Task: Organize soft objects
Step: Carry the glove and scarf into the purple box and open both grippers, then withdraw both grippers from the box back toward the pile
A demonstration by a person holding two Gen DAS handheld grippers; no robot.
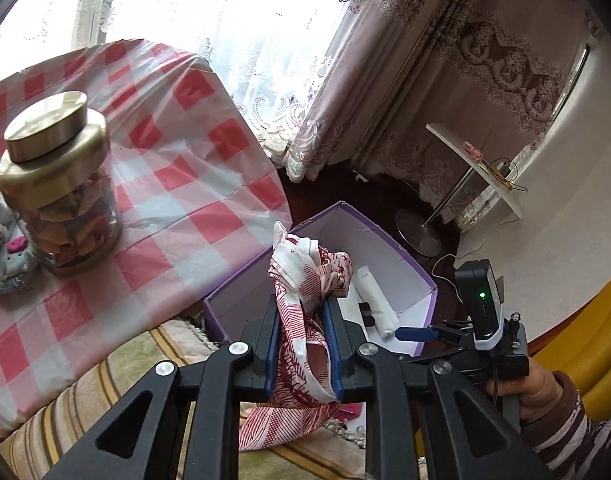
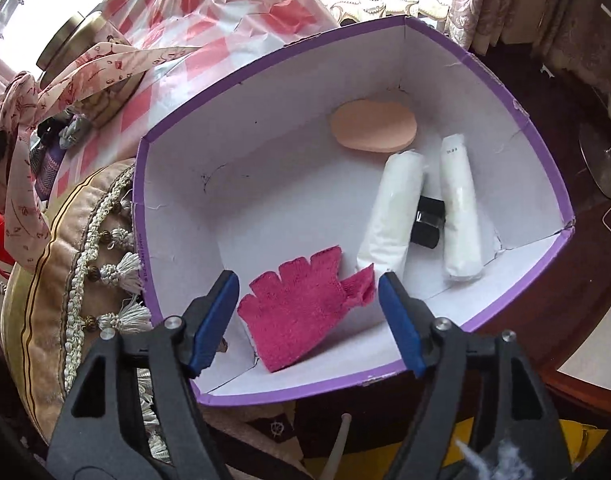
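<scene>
Partway through, judging by what's already in the box (image 2: 389, 28). Purple-rimmed, white inside, it fills the centre of the right wrist view. In it: pink knit glove (image 2: 297, 304) at lower centre, two white rolls (image 2: 461, 216) at right with a small black item (image 2: 427, 220) wedged between them, and a peach sponge pad (image 2: 373, 126) toward the upper middle.

My right gripper (image 2: 307, 320) is released, jaws wide apart, hanging above the glove. The pads aren't touching it, so the glove looks dropped and done.

My left gripper (image 1: 303, 336) is clenched on the red-and-white patterned cloth (image 1: 305, 276), bunched between the pads at lower centre of the left wrist view, tail hanging below. It's over the near edge of the box, not inside yet. That's the item in hand; it goes in next, I'd guess.

Still left, as far as I can tell: a small pale plush thing (image 1: 1, 248) at the far left edge on the checked counter (image 1: 185, 152), beside the gold-lidded jar (image 1: 57, 184). The jar isn't soft, probably stays. Can't tell whether more soft items sit out of frame.
</scene>
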